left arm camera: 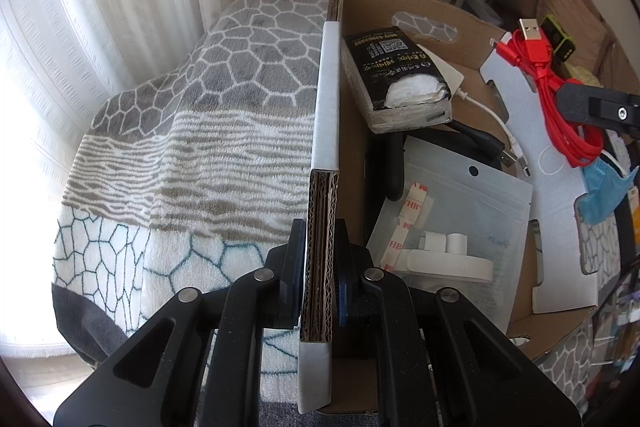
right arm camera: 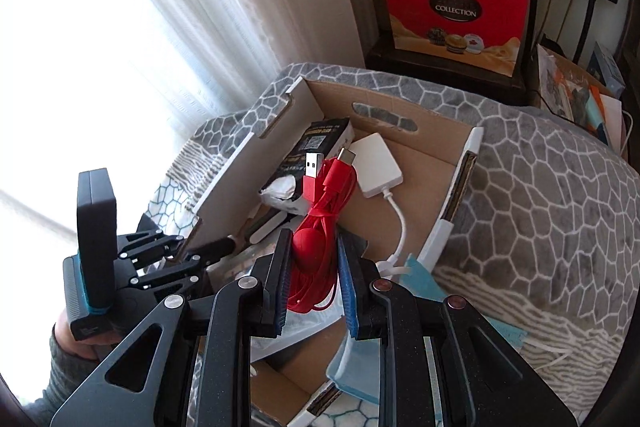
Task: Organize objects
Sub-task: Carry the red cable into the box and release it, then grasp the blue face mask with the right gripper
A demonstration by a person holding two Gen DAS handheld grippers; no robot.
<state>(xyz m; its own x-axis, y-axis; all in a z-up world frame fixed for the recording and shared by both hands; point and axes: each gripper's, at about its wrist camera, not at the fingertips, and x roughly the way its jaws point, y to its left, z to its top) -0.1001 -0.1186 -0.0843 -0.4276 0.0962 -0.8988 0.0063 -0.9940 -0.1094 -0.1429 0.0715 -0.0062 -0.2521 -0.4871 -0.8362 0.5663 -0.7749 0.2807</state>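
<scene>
Cardboard box (left arm camera: 452,15): open-topped, brown inside, white outside, slot handles cut in its walls; it sits on a grey and white patterned blanket (left arm camera: 224,75).
Left tool (left arm camera: 320,267): clamped on the near edge of the box's wall, one pad on each face of the corrugated board, which runs straight ahead from the tool.
Right tool (right arm camera: 314,267): closed on a coiled red USB cable (right arm camera: 320,227), pads pressing the bundle from both sides.
Cable position: held above the box; its two plugs point up and away from the right tool. In the left wrist view the bundle (left arm camera: 560,99) hangs at the far right.
Box contents, right of the left tool: a black tissue pack (left arm camera: 396,75) with white tissue showing at its torn end, leaning against the clamped wall.
Box contents, ahead of the right tool: a white charger block (right arm camera: 378,163) with a white lead, just behind the cable's plugs.
Box contents, nearer the left tool: a clear zip pouch (left arm camera: 452,223) holding white plastic parts and strips with red print; black cables lie partly under it.
Near the right tool, lower right: a blue face mask (right arm camera: 420,279) draped over the box edge.
Behind the box: a red gift bag (right arm camera: 452,15) marked COLLECTION.
</scene>
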